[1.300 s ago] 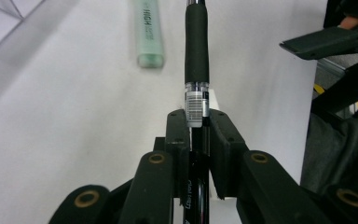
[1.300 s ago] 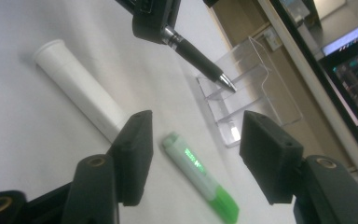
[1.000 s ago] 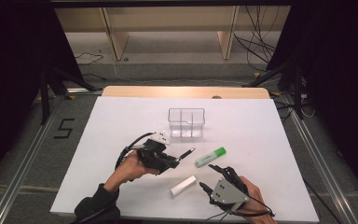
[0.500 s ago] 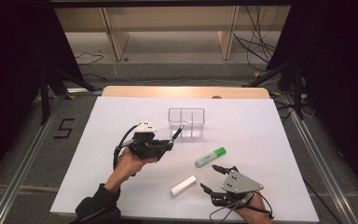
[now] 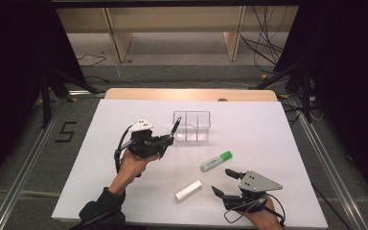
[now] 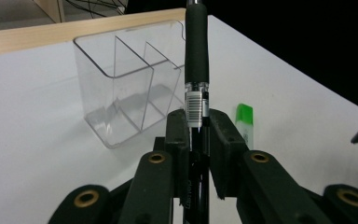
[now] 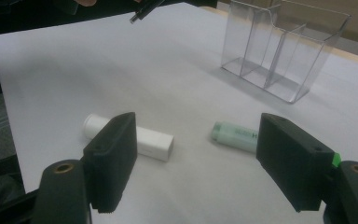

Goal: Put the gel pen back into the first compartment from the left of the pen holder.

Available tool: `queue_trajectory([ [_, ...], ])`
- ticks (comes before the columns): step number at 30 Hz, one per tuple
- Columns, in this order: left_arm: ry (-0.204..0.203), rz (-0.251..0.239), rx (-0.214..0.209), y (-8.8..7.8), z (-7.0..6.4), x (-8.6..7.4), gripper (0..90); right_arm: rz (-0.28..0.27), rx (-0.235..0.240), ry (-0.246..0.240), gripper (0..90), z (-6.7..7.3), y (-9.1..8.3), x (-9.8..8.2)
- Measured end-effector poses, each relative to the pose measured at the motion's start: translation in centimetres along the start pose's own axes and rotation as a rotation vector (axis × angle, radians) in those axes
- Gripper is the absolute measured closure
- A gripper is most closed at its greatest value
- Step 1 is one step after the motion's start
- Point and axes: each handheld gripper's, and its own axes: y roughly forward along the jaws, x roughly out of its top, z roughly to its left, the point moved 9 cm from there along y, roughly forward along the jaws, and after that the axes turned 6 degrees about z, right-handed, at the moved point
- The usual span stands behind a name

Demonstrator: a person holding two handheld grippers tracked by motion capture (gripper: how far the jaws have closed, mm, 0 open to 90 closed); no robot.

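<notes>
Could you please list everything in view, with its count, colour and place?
Table: one, white, under it all.
Organiser: one, clear, with compartments, far middle of the table.
Pen: one, black, clamped in the left gripper, tip by the organiser.
Highlighter: one, pale green with green cap, lying in front of the organiser.
Tube: one, white, lying near the front edge.
Left gripper: black, shut on the pen.
Right gripper: black, jaws open, just been opening, nothing between them.

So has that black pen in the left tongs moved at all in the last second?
Yes. The pen, clamped in the left tongs, has travelled up the table; its tip now reaches the clear organizer's near-left corner.
</notes>
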Motion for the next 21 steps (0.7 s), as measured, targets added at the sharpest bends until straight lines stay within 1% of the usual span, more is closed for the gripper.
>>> queue_trajectory([
  [1,-0.015,-0.023,0.010,0.0,0.3,0.4,78.8,-0.004,0.003,0.011,29.2,0.0,-0.1,-0.1],
  [2,-0.015,-0.023,0.010,0.0,0.3,0.4,78.8,-0.004,0.003,0.011,29.2,0.0,-0.1,-0.1],
  [3,-0.032,-0.035,0.008,0.2,0.7,0.7,78.8,-0.012,0.007,0.030,28.0,0.0,-0.3,-0.1],
  [4,-0.032,-0.035,0.008,0.2,0.7,0.7,78.8,-0.012,0.007,0.030,28.0,0.0,-0.3,-0.1],
  [5,-0.059,-0.053,0.004,0.4,1.0,1.0,78.8,-0.018,0.012,0.042,26.8,0.0,-0.4,-0.1],
  [6,-0.059,-0.053,0.004,0.4,1.0,1.0,78.8,-0.021,0.018,0.054,26.3,0.0,-0.5,-0.1],
  [7,-0.071,-0.062,0.009,0.7,1.4,1.3,78.8,-0.022,0.025,0.065,26.0,0.1,-0.5,-0.1],
  [10,-0.069,-0.068,0.021,0.9,1.7,1.6,78.8,-0.027,0.035,0.075,25.7,0.1,-0.5,-0.2],
  [11,-0.087,-0.086,0.028,1.1,2.1,2.2,78.8,-0.023,0.039,0.078,25.5,0.3,-0.6,-0.3],
  [12,-0.087,-0.086,0.028,1.1,2.1,2.2,78.8,-0.023,0.039,0.078,25.5,0.3,-0.6,-0.3],
  [13,-0.101,-0.100,0.025,1.2,2.3,2.7,78.8,-0.021,0.043,0.077,25.3,0.4,-0.5,-0.3],
  [14,-0.101,-0.100,0.025,1.2,2.3,2.7,78.8,-0.021,0.043,0.077,25.3,0.4,-0.5,-0.3],
  [15,-0.100,-0.112,0.032,1.3,2.6,3.3,78.8,-0.021,0.047,0.076,25.0,0.6,-0.5,-0.4],
  [16,-0.100,-0.112,0.032,1.3,2.6,3.3,78.8,-0.021,0.047,0.076,25.0,0.6,-0.5,-0.4],
  [19,-0.112,-0.131,0.037,1.6,2.9,4.6,78.8,-0.023,0.052,0.083,23.8,0.8,-0.6,-0.4],
  [20,-0.112,-0.131,0.037,1.6,2.9,4.6,78.8,-0.023,0.052,0.083,23.8,0.8,-0.6,-0.4],
  [21,-0.099,-0.135,0.053,1.9,3.1,5.1,78.8,-0.023,0.052,0.086,23.2,0.9,-0.6,-0.5],
])
